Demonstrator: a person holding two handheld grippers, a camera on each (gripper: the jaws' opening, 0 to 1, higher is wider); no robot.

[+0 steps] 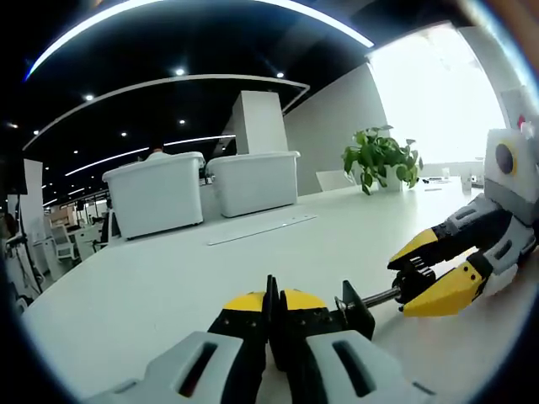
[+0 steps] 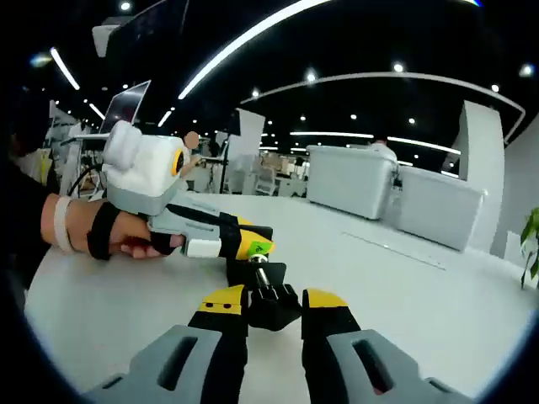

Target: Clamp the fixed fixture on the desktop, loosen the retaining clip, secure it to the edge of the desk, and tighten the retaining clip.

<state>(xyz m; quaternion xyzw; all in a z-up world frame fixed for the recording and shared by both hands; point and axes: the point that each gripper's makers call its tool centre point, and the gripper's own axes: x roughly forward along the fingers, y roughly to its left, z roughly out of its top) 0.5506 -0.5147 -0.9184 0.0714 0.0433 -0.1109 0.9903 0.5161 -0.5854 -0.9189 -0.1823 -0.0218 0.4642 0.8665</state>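
Note:
A small black clamp fixture [image 1: 354, 313] lies low over the white desk [image 1: 143, 295]. My left gripper [image 1: 271, 301] is shut on its thin black bar. Its screw rod [image 1: 381, 296] runs right to a black knob [image 1: 413, 283], and my right gripper [image 1: 418, 276] comes in from the right, yellow jaws closed around that knob. In the right gripper view the knob [image 2: 271, 308] sits between my right gripper's [image 2: 271, 301] yellow tips, pressed on both sides. Beyond it, the left gripper [image 2: 246, 246] holds the fixture's far end, gripped by a hand [image 2: 126, 237].
Two white lidded bins [image 1: 156, 192] [image 1: 253, 181] stand at the far side of the desk, with a long flat strip [image 1: 261, 229] lying in front of them. A potted plant [image 1: 381, 158] stands at the right. The bins [image 2: 349, 181] also appear in the right gripper view.

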